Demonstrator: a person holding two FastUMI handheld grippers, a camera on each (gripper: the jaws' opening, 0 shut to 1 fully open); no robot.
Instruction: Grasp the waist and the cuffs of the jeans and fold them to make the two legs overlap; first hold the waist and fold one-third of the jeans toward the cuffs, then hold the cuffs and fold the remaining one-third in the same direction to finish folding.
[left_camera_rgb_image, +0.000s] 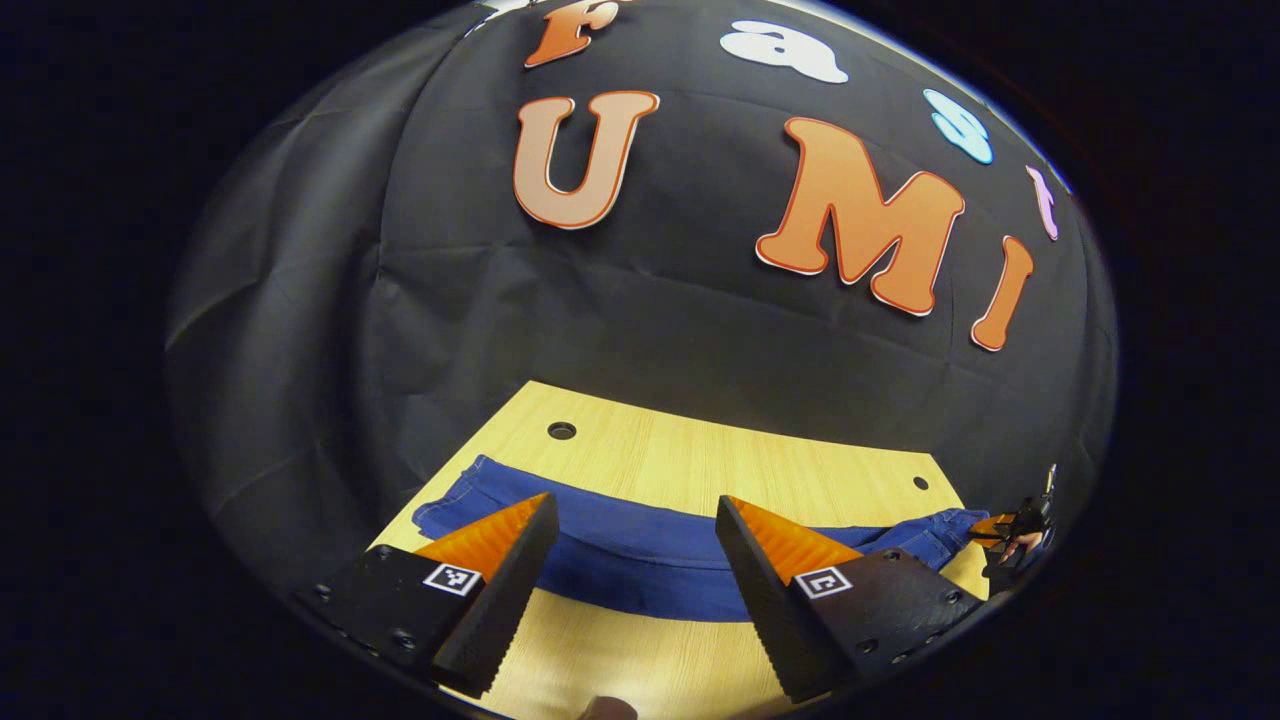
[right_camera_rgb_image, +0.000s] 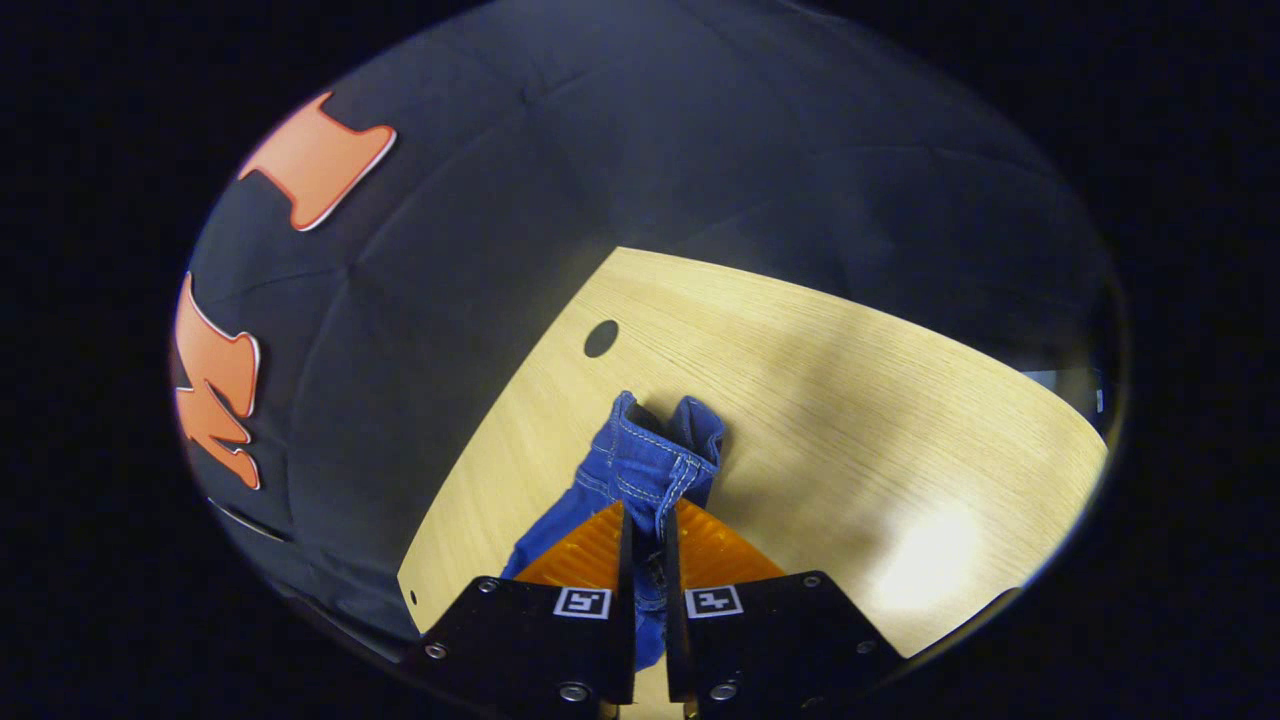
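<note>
Blue jeans (left_camera_rgb_image: 640, 575) lie as a long strip across the pale wooden table (left_camera_rgb_image: 700, 455). My left gripper (left_camera_rgb_image: 635, 500) is open and hovers over the strip's middle, with denim showing between its spread fingers and nothing held. At the far right of the left gripper view, the other gripper (left_camera_rgb_image: 1012, 535) holds the strip's bunched end. In the right gripper view, my right gripper (right_camera_rgb_image: 646, 508) is shut on that end of the jeans (right_camera_rgb_image: 650, 455). A thick hem with pale stitching sticks up past the fingertips. I cannot tell for sure whether it is waist or cuff.
The table (right_camera_rgb_image: 850, 400) has a round hole (right_camera_rgb_image: 600, 338) just beyond the gripped denim, and two holes (left_camera_rgb_image: 561, 430) (left_camera_rgb_image: 920, 483) near its far edge in the left gripper view. Black cloth wall stands close behind the table. Bare wood lies right of the right gripper.
</note>
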